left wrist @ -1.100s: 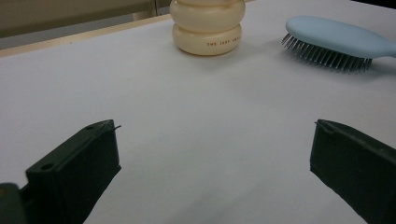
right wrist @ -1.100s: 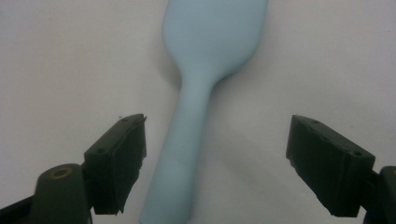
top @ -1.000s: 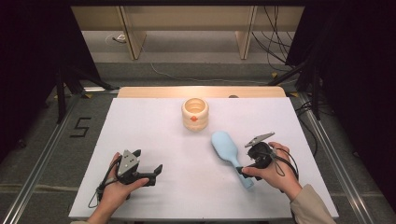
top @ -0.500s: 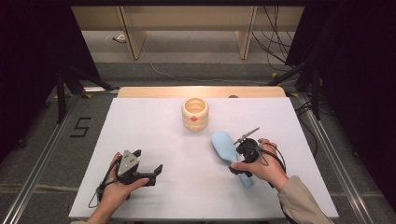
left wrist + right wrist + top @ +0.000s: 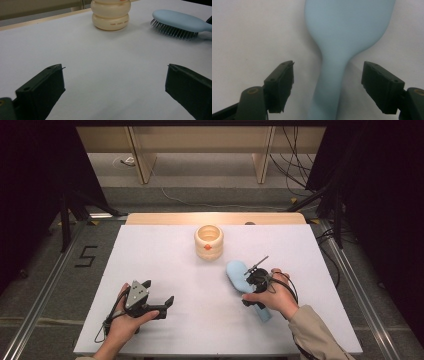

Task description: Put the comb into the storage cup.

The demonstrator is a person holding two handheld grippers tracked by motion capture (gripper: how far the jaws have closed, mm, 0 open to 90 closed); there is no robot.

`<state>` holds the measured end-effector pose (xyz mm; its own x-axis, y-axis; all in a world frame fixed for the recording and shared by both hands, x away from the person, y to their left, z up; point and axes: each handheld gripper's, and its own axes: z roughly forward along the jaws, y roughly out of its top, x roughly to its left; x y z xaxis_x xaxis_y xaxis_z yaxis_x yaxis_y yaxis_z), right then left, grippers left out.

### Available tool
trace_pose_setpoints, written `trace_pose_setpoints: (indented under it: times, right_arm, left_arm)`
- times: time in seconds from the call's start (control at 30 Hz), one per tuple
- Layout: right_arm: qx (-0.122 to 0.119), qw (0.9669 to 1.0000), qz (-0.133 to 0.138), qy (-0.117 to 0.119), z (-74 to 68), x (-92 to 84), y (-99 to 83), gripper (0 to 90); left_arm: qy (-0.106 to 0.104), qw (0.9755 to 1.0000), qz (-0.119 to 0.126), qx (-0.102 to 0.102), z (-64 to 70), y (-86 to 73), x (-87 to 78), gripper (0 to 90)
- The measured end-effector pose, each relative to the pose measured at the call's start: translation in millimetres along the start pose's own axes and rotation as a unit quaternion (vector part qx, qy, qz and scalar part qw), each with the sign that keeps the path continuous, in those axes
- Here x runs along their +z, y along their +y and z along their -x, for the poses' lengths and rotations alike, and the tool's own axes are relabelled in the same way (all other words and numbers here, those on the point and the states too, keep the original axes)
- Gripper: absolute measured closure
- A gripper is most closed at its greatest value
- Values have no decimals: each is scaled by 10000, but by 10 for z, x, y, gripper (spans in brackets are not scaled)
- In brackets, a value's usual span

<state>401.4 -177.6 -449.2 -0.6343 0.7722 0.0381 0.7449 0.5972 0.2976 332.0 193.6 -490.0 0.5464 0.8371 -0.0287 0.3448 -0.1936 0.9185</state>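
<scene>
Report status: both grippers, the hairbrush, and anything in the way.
Right gripper astride the hairbrush handle, jaws just been closing, pads not touching. Left gripper open, over bare table. Brush bristles-down. Cream jar apart, nothing blocking.

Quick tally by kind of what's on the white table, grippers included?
Hairbrush, light blue, bristles down: 1
Cream ringed pot: 1
Left gripper and right gripper, both hand-held with jaws apart, the right one straddling the brush handle: 2
Total: 4

Small dark lettering "THE", rest too small to read, on lower ring of cream jar point(image 5: 110, 15), top centre, figure "5" point(image 5: 86, 256) marked on floor, left of surface
</scene>
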Motion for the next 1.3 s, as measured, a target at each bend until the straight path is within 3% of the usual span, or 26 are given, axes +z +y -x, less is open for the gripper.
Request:
trace_pose_setpoints:
  times: [0.43, 1.3]
  right_arm:
    - [115, 9996, -210, -114, -17, 45, 58, 326]
    - [58, 9988, -423, -228, -23, 111, 86, 432]
  left_arm:
    - [-9, 10000, 11, 7, 5, 2, 1, 18]
    - [-21, 10000, 24, 30, 19, 12, -7, 18]
